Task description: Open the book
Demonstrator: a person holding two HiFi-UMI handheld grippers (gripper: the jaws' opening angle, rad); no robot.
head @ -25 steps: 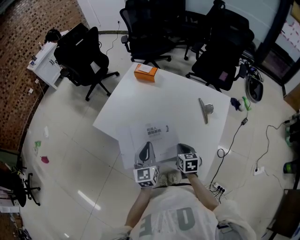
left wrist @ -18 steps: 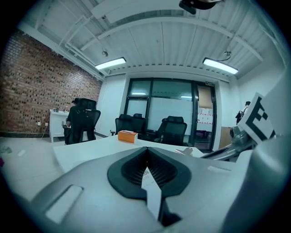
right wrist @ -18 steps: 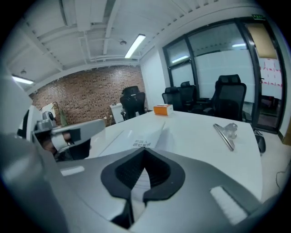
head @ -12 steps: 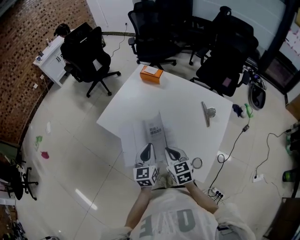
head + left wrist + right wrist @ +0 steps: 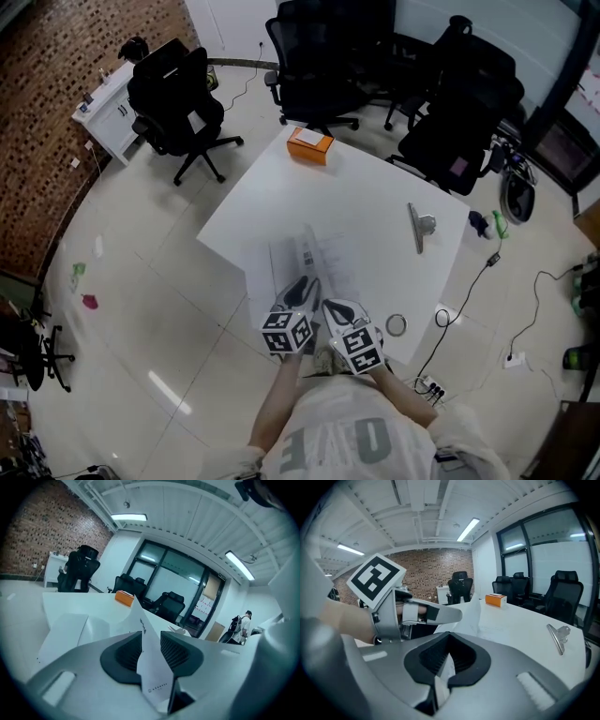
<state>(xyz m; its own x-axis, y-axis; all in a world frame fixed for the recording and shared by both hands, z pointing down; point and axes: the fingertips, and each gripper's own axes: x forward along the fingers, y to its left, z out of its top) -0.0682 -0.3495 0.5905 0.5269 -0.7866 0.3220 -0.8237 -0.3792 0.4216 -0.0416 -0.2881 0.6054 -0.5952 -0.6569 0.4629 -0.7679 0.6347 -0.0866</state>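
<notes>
Head view shows the book [image 5: 305, 258] lying on the white table [image 5: 366, 197] by its near edge, right in front of you, partly opened, with pale pages spread to either side. One leaf [image 5: 149, 667] of it stands up off the rest, and your left gripper view shows that leaf between the two dark pads. The jaws of your left gripper [image 5: 151, 644] have just been opening. They now stand apart, with a gap at the right pad, so nothing is clamped there. Your right gripper [image 5: 446, 660] sits just beside the left one at the same near edge. Its jaws are closed together on white paper of the book, which shows pinched in the slot between the pads. From above, your left gripper [image 5: 302, 286] and right gripper [image 5: 328, 302] both reach over the book's near side, their marker cubes close together.

Farther out, a small ring [image 5: 397, 325] lies near the table's near corner, to the right of your right gripper. A metal clip [image 5: 418, 226] rests by the right edge, well apart from the book. An orange box [image 5: 310, 144] sits near the far corner. Black office chairs [image 5: 319, 56] crowd the floor beyond the far edges. A person [image 5: 244, 620] stands in the background of your left gripper view.
</notes>
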